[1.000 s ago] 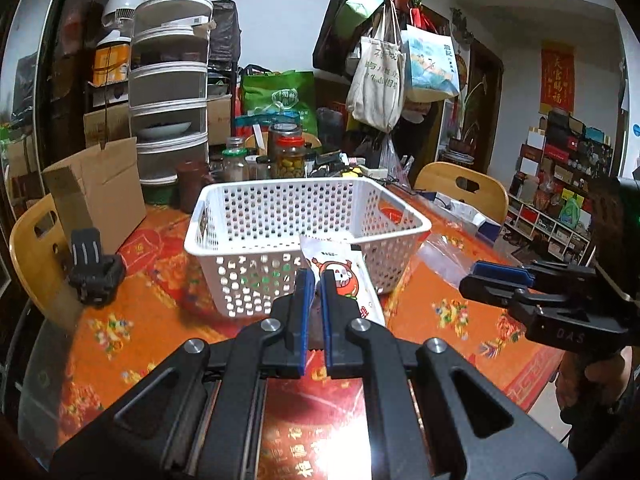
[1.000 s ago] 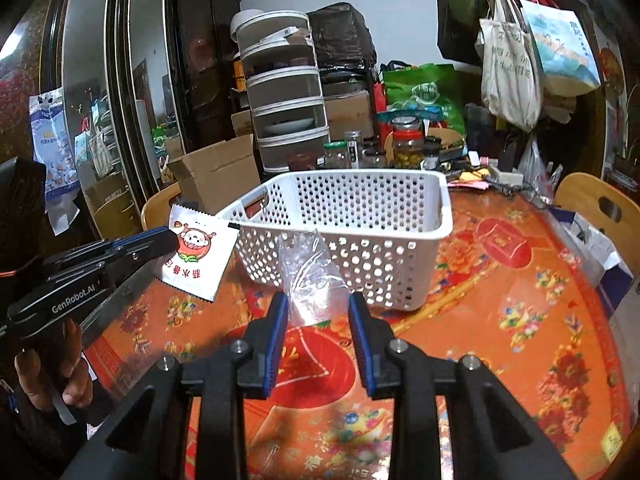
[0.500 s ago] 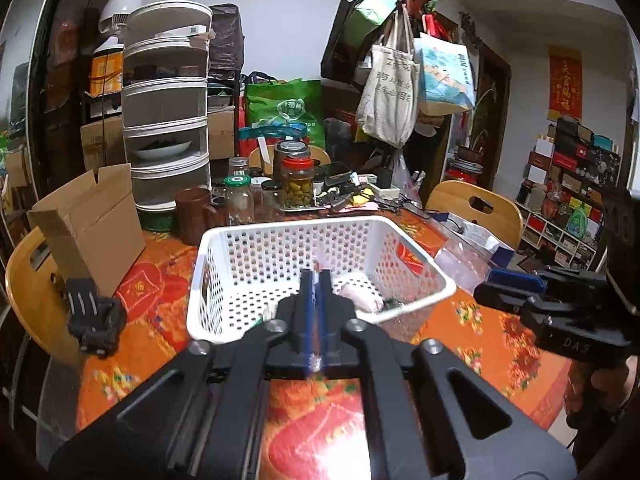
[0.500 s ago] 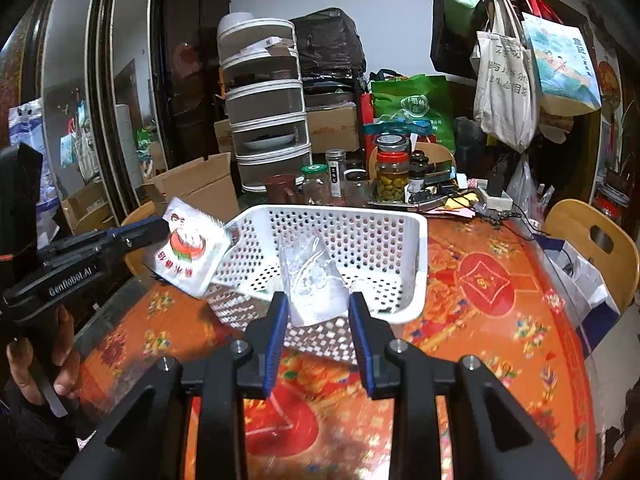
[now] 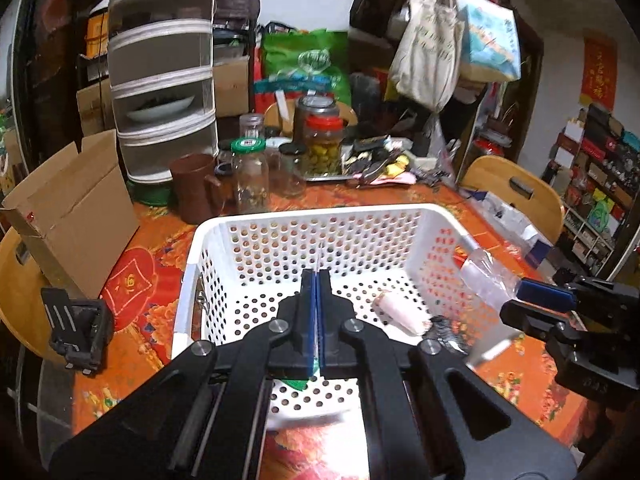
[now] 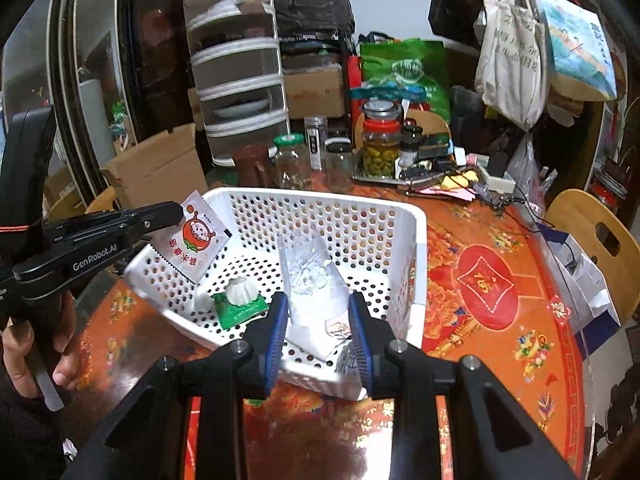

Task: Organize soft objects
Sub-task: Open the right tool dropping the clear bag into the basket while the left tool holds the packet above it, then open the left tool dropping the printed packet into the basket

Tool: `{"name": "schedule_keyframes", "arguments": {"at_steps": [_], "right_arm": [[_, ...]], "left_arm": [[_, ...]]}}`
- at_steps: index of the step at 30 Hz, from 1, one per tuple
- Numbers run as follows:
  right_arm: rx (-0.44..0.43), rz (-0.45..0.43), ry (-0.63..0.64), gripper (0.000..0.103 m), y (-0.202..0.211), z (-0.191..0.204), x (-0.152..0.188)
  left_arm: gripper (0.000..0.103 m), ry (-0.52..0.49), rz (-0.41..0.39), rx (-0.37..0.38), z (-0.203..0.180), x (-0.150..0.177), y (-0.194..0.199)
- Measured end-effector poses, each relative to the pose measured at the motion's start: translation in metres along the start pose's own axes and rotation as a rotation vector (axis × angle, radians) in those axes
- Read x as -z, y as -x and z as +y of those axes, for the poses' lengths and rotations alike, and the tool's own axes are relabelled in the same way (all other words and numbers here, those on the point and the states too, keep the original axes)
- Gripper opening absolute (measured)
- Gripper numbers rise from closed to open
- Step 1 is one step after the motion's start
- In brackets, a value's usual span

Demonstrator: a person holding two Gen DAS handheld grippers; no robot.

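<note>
A white perforated basket [image 5: 304, 216] [image 6: 416, 264] stands on the red patterned table. My left gripper [image 5: 318, 276] [image 6: 176, 212] is shut on a white sachet with a red cartoon [image 6: 196, 240]. In the left wrist view the sachet [image 5: 319, 254] shows only edge-on, over the basket's inside. My right gripper [image 6: 318, 312] [image 5: 532, 294] is shut on a clear plastic bag [image 6: 310, 280] [image 5: 480, 276], held over the basket's near right part. In the basket lie a white puff on a green packet [image 6: 240, 300], a pale roll [image 5: 400, 312] and a dark crumpled item [image 5: 444, 332].
Behind the basket stand glass jars [image 5: 250, 172], a brown mug [image 5: 194, 188] and a cardboard box [image 5: 76, 216]. A black clip device [image 5: 76, 328] sits at the table's left edge. Wooden chairs [image 6: 596, 240] flank the table. A person's hand [image 6: 24, 360] grips the left tool.
Both grippers have moved forward from in front of the basket to above its inside, each carrying its item. The view now looks down into the basket.
</note>
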State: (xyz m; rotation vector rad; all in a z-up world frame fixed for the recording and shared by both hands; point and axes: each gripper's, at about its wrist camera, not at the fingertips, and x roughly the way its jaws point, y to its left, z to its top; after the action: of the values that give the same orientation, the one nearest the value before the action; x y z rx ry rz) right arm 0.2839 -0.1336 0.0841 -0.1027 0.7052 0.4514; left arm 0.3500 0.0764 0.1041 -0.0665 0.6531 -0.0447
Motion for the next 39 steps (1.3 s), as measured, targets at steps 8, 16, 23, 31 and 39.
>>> {"name": "schedule_keyframes", "arguments": {"at_steps": [8, 16, 23, 31, 39], "right_arm": [[0.016, 0.118, -0.003, 0.03, -0.058, -0.004, -0.012], [0.054, 0.211, 0.023, 0.03, -0.096, 0.002, -0.017], [0.053, 0.251, 0.023, 0.03, -0.113, 0.001, -0.013], [0.036, 0.263, 0.019, 0.04, -0.116, 0.004, -0.012], [0.01, 0.23, 0.035, 0.076, -0.103, 0.016, -0.013]], "left_arm": [[0.0, 0.022, 0.135, -0.048, 0.006, -0.002, -0.067], [0.0, 0.023, 0.225, -0.067, 0.006, -0.003, -0.102], [0.001, 0.023, 0.249, -0.064, 0.005, -0.001, -0.109], [0.038, 0.027, 0.281, -0.077, 0.004, 0.001, -0.111], [0.056, 0.027, 0.246, -0.081, 0.004, -0.002, -0.091]]}}
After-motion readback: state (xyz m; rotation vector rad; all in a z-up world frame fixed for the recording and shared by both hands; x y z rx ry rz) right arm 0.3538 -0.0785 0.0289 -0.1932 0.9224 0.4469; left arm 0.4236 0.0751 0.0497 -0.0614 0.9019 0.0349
